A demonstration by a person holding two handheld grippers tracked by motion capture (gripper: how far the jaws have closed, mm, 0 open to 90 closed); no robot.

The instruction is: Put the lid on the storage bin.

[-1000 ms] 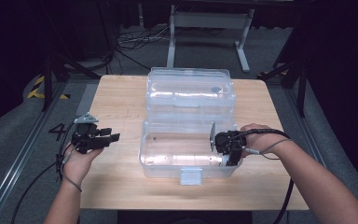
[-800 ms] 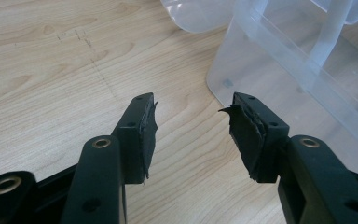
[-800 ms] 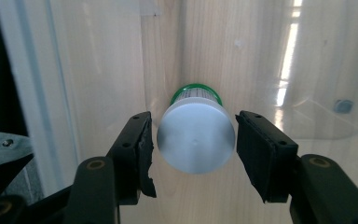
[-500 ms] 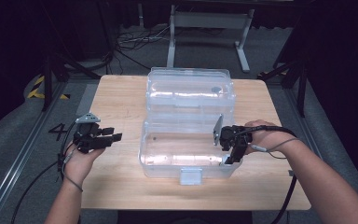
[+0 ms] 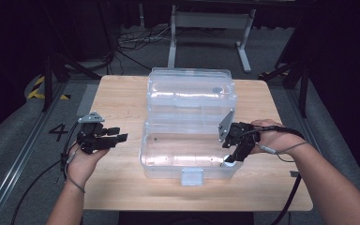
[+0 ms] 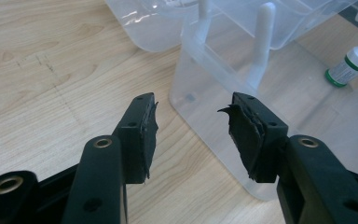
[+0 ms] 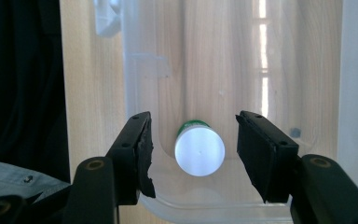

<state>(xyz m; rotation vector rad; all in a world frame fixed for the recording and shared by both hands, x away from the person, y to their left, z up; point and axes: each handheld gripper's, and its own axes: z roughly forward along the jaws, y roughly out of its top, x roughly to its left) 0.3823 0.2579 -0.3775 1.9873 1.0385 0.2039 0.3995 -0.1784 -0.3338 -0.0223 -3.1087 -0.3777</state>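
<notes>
A clear plastic box (image 5: pixel 143 151) stands open on the wooden table (image 5: pixel 122 96), its lid (image 5: pixel 190 89) folded back. A small bottle (image 5: pixel 228 164) with a white cap and green label stands in the box's front right corner. My right gripper (image 5: pixel 233 154) points down over it. In the right gripper view the bottle (image 7: pixel 199 150) sits below and between the open jaws (image 7: pixel 193 123), untouched. My left gripper (image 5: pixel 120 134) hovers left of the box, open and holding nothing. The left gripper view (image 6: pixel 191 135) looks at the box wall (image 6: pixel 200 112) and the bottle (image 6: pixel 352 65) beyond.
The box's latch tab (image 5: pixel 191 176) juts out toward the table's front edge. Bare wood lies on both sides of the box. Beyond the table's far edge are a metal stand (image 5: pixel 206 28) and cables on a dark floor.
My right gripper has risen a little above the box's front right corner, and the bottle stays in the box. The left gripper has kept still.
</notes>
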